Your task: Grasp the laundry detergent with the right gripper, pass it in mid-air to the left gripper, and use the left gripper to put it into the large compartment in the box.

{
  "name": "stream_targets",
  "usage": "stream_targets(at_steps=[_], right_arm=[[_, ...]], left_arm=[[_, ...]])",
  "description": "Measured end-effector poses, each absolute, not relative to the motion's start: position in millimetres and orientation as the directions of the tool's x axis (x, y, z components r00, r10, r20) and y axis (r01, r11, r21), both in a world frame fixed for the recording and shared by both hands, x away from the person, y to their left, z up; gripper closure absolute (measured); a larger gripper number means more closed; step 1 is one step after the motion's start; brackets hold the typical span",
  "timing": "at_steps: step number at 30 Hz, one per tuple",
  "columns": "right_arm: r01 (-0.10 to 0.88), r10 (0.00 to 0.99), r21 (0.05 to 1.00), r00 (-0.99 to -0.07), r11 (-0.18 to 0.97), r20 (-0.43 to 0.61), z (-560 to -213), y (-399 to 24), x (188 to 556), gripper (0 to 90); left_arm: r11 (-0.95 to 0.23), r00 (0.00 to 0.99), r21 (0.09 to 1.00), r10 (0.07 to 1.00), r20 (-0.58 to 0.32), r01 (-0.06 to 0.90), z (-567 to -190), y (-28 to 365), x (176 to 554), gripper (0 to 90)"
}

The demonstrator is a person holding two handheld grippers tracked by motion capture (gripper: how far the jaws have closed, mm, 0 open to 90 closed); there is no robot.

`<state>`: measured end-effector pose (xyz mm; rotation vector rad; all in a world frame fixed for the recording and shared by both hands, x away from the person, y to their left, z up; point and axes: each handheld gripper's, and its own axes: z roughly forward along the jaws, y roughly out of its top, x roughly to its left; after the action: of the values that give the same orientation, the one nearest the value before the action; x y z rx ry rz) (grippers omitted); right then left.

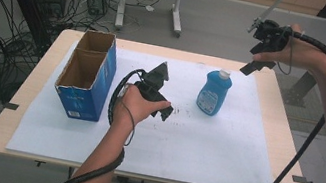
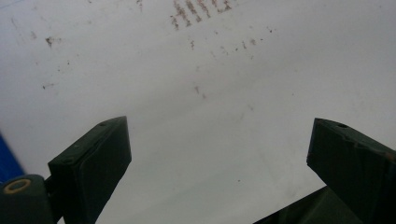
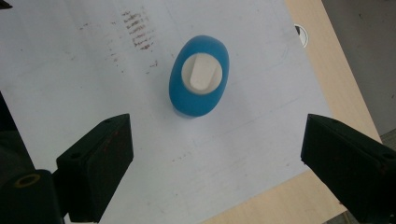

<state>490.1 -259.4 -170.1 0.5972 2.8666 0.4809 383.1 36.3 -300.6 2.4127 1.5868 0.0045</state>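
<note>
- The blue bottle (image 1: pixel 214 93) stands upright on the white sheet (image 1: pixel 222 147) that covers the desk (image 1: pixel 288 144), right of the middle, its white cap (image 1: pixel 224 74) on top.
- From the right gripper view the bottle (image 3: pixel 198 77) is seen from above, an oval blue body with the white cap (image 3: pixel 202 72) in the centre, ahead of the jaws and clear of both of them.
- The right gripper (image 1: pixel 256 66) hangs in the air over the far right edge of the desk, up and to the right of the bottle, not touching it.
- Its jaws stand wide apart with nothing between them, only the sheet and the desk edge below (image 3: pixel 217 154).
- The left gripper (image 1: pixel 165 113) sits low over the middle of the sheet, between the blue cardboard box (image 1: pixel 87 74) and the bottle, apart from both.
- Its jaws are also spread wide and empty, with the speckled white sheet close beneath them (image 2: pixel 217 163).
- The box stands at the left of the desk, its top flaps open.
</note>
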Motion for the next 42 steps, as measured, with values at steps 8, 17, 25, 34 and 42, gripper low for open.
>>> stream_targets(at_steps=[8, 17, 25, 34, 42], right_arm=[[0.382, 0.45, 0.394, -0.888, 0.836, -0.093, -191.2, -287.3, 479.4, 8.2], [0.409, 0.492, 0.457, -0.868, 0.79, -0.073, -215.8, -307.5, 471.4, 7.4], [0.397, 0.5, 0.51, -0.863, 0.763, -0.075, -232.1, -313.3, 463.7, 6.1], [0.391, 0.517, 0.566, -0.853, 0.725, -0.074, -251.8, -316.9, 459.2, 5.1], [0.395, 0.544, 0.617, -0.837, 0.681, -0.065, -268.8, -319.1, 456.3, 4.9]], left_arm=[[-0.382, 0.414, 0.212, 0.9, -0.133, 0.899, -303.2, 34.8, 384.0, 6.8], [-0.389, 0.42, 0.21, 0.897, -0.135, 0.897, -307.3, 33.6, 385.6, 6.8], [-0.389, 0.421, 0.21, 0.897, -0.134, 0.897, -309.6, 36.2, 385.3, 6.9], [-0.382, 0.413, 0.208, 0.901, -0.134, 0.9, -312.2, 38.8, 385.0, 6.9], [-0.381, 0.413, 0.209, 0.901, -0.135, 0.901, -313.9, 39.4, 384.8, 6.8]])
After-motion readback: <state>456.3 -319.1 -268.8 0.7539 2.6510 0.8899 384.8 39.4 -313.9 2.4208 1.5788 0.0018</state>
